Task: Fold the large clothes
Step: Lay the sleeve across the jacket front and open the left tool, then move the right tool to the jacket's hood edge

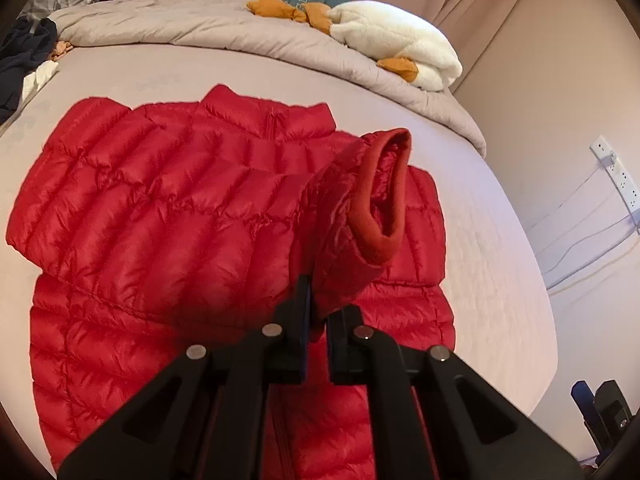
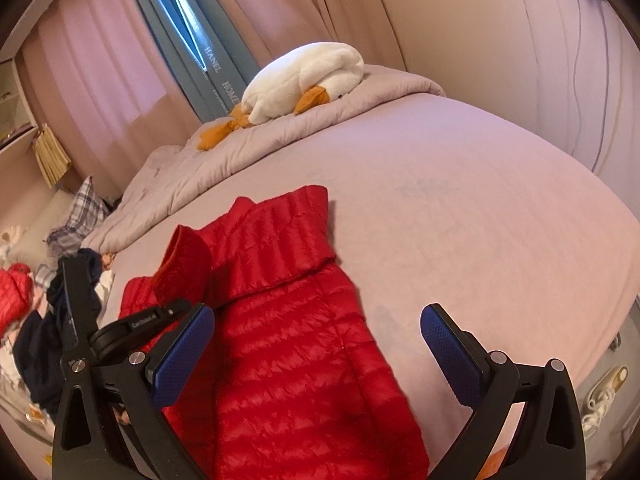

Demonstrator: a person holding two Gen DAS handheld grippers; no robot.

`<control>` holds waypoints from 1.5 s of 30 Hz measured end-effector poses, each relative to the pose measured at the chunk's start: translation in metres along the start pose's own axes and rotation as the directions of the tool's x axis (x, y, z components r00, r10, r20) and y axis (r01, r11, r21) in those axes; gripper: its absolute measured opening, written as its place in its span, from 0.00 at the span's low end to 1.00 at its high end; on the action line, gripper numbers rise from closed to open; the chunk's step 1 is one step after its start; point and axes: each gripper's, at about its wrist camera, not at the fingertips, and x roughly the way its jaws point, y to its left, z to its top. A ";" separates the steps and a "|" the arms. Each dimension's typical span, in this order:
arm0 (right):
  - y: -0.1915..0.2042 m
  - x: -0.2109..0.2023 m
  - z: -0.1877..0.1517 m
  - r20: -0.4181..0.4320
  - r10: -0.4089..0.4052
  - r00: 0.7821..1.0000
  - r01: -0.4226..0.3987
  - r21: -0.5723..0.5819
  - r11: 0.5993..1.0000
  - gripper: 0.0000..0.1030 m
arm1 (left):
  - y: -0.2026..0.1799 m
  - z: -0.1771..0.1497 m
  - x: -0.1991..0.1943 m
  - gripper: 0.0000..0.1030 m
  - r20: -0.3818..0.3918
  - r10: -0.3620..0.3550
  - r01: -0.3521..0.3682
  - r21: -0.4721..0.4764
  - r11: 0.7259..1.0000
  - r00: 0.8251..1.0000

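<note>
A: Where is the sleeve?
B: The left gripper pinches the sleeve of the red down jacket, raised over the body on the bed.
A: And the right gripper?
B: Jaws wide, hovering over the near hem, holding nothing.

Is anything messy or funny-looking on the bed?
Yes. The red puffer jacket lies flat on the bed, but one sleeve sticks up with its cuff gaping, because the left gripper is pinching it. A white duck plush lies flopped on the rumpled duvet, and dark clothes are heaped at the bed's edge.
</note>
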 end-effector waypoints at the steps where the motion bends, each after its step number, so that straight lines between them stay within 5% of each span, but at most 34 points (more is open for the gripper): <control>1: 0.000 0.000 0.000 -0.003 -0.001 1.000 0.001 0.001 1.000 0.99 | 0.000 -0.001 0.002 0.06 -0.006 0.000 0.000 0.000 1.000 1.000; 9: -0.002 0.004 -0.003 -0.023 -0.010 1.000 0.010 0.006 1.000 0.99 | -0.002 -0.009 0.012 0.13 -0.068 -0.001 0.002 0.019 1.000 0.998; 14: -0.002 0.008 -0.005 -0.036 -0.010 0.999 0.010 0.010 1.000 0.99 | -0.006 -0.013 0.008 0.55 -0.075 -0.014 0.017 0.035 0.999 0.997; 23: 0.001 0.009 -0.005 -0.038 -0.016 0.999 0.016 -0.001 1.000 0.99 | 0.005 0.000 -0.040 0.80 0.013 -0.040 0.040 0.009 0.999 0.999; 34: 0.023 0.018 -0.004 -0.057 -0.002 0.998 0.000 -0.041 0.999 0.99 | 0.075 0.017 -0.130 0.95 0.171 0.094 -0.073 -0.124 0.990 0.981; 40: 0.044 0.023 -0.002 -0.060 0.021 0.998 -0.026 -0.088 0.996 0.99 | 0.122 0.011 -0.159 0.97 0.213 0.246 -0.206 -0.193 0.959 0.946; 45: 0.066 0.038 -0.001 -0.085 0.038 0.996 -0.049 -0.127 0.991 0.99 | 0.166 -0.006 -0.162 0.97 0.204 0.298 -0.232 -0.295 0.927 0.933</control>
